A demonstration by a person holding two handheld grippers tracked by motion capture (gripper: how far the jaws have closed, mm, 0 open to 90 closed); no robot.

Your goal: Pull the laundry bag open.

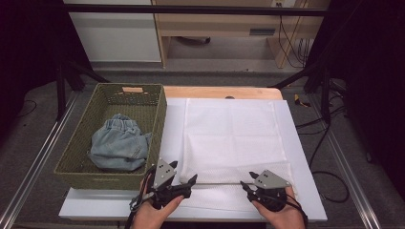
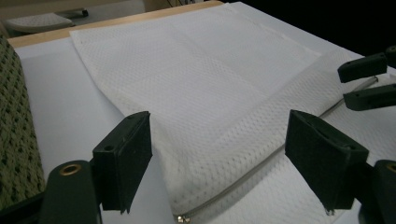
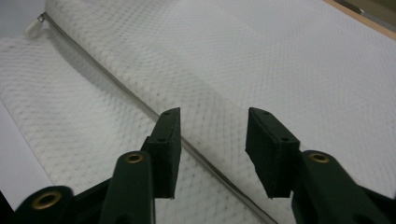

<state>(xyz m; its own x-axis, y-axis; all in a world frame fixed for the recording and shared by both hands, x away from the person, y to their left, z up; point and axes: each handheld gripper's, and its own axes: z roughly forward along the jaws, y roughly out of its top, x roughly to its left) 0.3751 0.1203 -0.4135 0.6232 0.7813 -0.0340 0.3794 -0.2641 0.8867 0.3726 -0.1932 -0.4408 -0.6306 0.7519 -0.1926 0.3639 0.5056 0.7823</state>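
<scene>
The white mesh bag [image 1: 234, 143] is a dimpled, matt cloth with a thin metal zip [image 3: 140, 105] along its edge. The green basket [image 1: 157, 124] is roughly woven; the jeans [image 1: 119, 143] inside are soft faded denim. The tabletop edge [image 1: 219, 91] is smooth pale wood.

1. No text, brand, number or sign can be read in any of the pictures.
2. The tan tag [image 1: 132, 89] on the far rim of the woven basket [image 1: 158, 125] looks blank; any print on it is too small to tell.
3. The white mesh bag [image 1: 232, 138] carries no readable label.
4. The grey plates on the grippers carry no markings that can be read.
</scene>
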